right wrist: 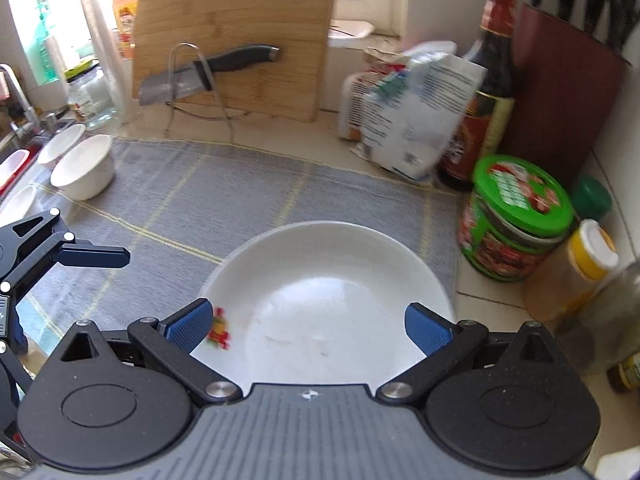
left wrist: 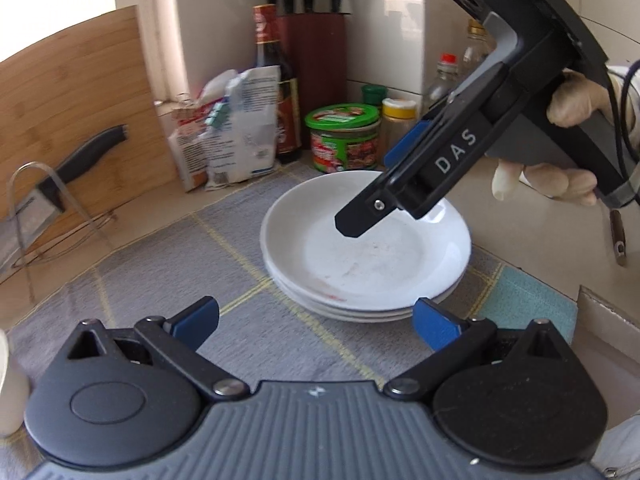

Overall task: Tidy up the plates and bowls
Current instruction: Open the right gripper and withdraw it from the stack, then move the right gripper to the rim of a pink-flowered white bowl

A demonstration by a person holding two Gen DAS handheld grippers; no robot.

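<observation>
Nearest the lens, the left claw (left wrist: 316,324) and right claw (right wrist: 308,330) gape empty over stacked white plates (left wrist: 366,240) on the grey mat (right wrist: 180,200); glazed, slick, breakable china, best gripped by the rim. Bowls (right wrist: 82,168) wait beyond.

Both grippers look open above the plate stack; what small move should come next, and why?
Probably move the left gripper toward the white bowls at the mat's far end: the plates sit stacked, both grippers are empty, and the right gripper hangs open over the stack.
</observation>
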